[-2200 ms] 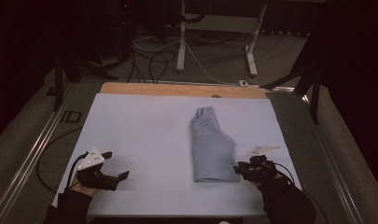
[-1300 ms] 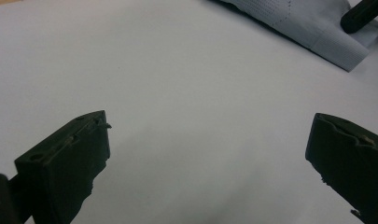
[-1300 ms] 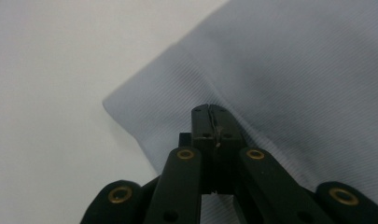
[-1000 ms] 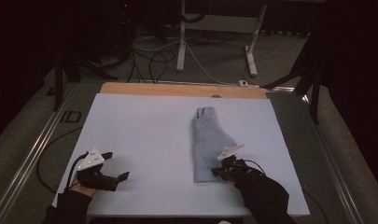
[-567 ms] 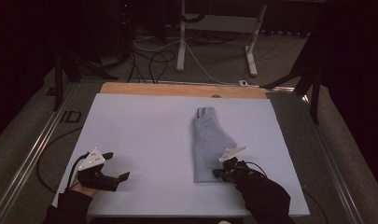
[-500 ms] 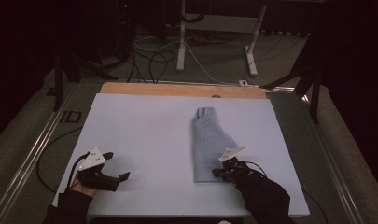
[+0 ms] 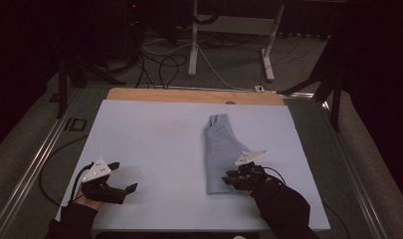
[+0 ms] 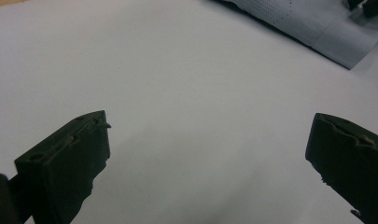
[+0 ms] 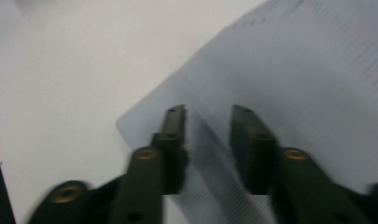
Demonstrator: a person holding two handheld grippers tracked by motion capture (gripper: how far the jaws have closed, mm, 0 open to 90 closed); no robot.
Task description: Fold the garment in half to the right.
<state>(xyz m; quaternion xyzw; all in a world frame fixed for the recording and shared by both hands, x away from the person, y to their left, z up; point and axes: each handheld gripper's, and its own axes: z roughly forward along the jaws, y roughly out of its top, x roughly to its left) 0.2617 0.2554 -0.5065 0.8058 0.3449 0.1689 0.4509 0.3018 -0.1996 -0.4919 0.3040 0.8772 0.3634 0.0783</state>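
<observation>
Your right claw has slid left onto the cloth's near end since the earlier frame | left claw [image 7: 120, 188] jaws wide apart over bare worktop [image 7: 154, 144] | folded grey cloth [image 7: 222, 149] right of centre | right claw [image 9: 207, 116] jaws slightly apart over its corner.

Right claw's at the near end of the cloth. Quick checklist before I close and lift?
1. Right claw over the cloth near corner: ok.
2. Jaws apart with cloth between them: ok, a narrow gap, over the fabric.
3. Fabric actually pinched: cannot tell, the view is blurred.
4. Left claw open, on bare table, apart from the cloth: ok.
5. Cloth folded, lying flat: ok.
6. Layers caught: cannot tell.
</observation>
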